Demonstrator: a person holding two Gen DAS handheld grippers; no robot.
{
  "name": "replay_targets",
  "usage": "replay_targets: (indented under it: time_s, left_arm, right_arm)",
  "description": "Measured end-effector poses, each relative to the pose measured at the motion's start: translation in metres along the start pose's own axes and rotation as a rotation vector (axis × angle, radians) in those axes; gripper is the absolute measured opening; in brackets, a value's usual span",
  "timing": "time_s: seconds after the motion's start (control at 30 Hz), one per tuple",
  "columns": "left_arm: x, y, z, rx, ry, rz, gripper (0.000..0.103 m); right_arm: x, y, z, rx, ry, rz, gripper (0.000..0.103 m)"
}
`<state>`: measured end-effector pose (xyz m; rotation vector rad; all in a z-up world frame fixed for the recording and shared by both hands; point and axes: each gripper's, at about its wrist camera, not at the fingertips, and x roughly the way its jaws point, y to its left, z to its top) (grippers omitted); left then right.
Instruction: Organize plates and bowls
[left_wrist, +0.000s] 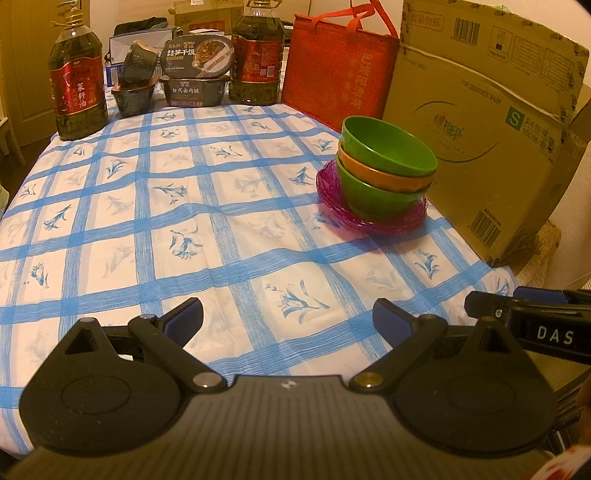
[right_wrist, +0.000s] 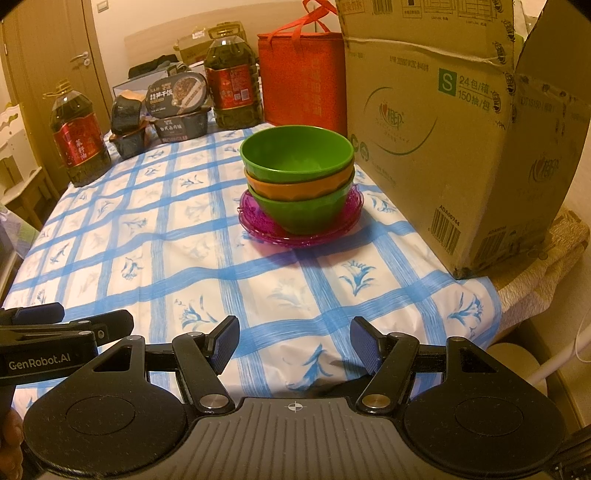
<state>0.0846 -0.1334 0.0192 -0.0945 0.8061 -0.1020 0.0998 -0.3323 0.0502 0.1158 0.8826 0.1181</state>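
Note:
Three bowls are nested in one stack: a green bowl (left_wrist: 391, 151) on top, an orange bowl (left_wrist: 384, 177) in the middle, a green bowl (left_wrist: 373, 199) at the bottom. The stack stands on purple glass plates (left_wrist: 332, 192) on the checked tablecloth. In the right wrist view the top green bowl (right_wrist: 295, 151), the orange bowl (right_wrist: 299, 188) and the purple plates (right_wrist: 258, 221) lie straight ahead. My left gripper (left_wrist: 288, 317) is open and empty, low over the table's near edge. My right gripper (right_wrist: 295, 343) is open and empty, also near the front edge.
A large cardboard box (left_wrist: 480, 140) stands right beside the stack. A red bag (left_wrist: 336, 74), two oil bottles (left_wrist: 77, 85) (left_wrist: 256, 59) and boxed meals (left_wrist: 195, 74) line the far edge. The right gripper shows at the left view's right edge (left_wrist: 535, 317).

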Motion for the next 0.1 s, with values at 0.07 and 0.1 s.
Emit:
replay_targets:
  time_s: [0.07,0.1]
  left_arm:
    - [-0.0003,0.0017,0.0008,0.001,-0.002,-0.001,0.098]
    - [-0.0002,0.0021,0.0012,0.001,-0.002,-0.002,0.098]
  right_arm:
    - [0.0000,0.0000,0.0000,0.000,0.000,0.001,0.066]
    - [0.0003,-0.0006,0.0004,0.000,0.000,0.001,0.066]
